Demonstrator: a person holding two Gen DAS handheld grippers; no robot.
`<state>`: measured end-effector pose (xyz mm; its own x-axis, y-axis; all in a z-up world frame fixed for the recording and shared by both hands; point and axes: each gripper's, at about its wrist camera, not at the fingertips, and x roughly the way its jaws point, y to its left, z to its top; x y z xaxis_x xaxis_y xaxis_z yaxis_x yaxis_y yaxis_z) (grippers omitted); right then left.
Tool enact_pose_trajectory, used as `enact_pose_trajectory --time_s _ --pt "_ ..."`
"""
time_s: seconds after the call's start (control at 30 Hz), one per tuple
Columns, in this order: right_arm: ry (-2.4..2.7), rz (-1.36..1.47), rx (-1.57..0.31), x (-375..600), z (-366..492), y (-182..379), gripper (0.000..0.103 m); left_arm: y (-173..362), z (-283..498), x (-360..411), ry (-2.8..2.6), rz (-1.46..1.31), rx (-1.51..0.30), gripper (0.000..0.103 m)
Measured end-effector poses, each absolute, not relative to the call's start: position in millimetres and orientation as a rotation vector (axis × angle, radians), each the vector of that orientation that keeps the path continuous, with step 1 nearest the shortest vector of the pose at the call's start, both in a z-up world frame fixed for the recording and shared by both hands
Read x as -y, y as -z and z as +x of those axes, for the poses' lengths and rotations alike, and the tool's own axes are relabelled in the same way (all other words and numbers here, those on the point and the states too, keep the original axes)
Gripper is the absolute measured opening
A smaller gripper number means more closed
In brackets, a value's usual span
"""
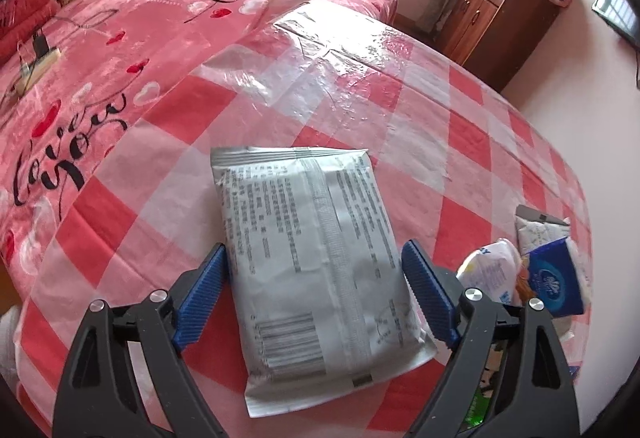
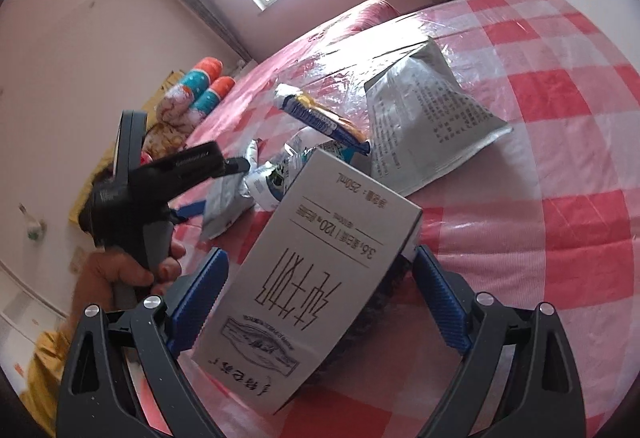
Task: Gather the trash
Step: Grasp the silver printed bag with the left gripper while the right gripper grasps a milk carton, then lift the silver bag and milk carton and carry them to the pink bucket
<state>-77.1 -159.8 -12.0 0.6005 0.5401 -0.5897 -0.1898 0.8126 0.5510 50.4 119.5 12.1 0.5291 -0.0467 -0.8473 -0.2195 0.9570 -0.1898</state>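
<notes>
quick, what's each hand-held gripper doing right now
Left hand-held gripper: open, straddling the silver pouch, not clamped.
Right hand-held gripper: open around the milk carton.

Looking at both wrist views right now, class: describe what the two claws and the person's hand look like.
Each claw, left claw and right claw, has black triangular-cutout arms with silver round bolts and blue ribbed finger pads. In the right wrist view, a bare hand grips a black pistol-style handle; a yellow sleeve shows.
</notes>
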Motion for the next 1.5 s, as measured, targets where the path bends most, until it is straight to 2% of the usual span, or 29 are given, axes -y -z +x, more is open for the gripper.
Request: enact_pose_trajectory --time_s 0.23,0.57,1.5 --pt "-0.463 0.422 -0.834 154.1 -76.8 11.4 0.09 -9.0 53.5 -106.7 -0.154 -0.183 -0.996 0.087" --pt "-0.476 0.41 -0.828 153.9 -77.1 9.5 0.089 -10.5 40.7 -107.8 -0.148 -0.209 -0.956 0.078" --pt "-0.516 0.285 -0.765 134.1 -84.3 1.1 0.08 -12.3 -78.0 -160.0 0.025 -0.272 -0.909 0.078"
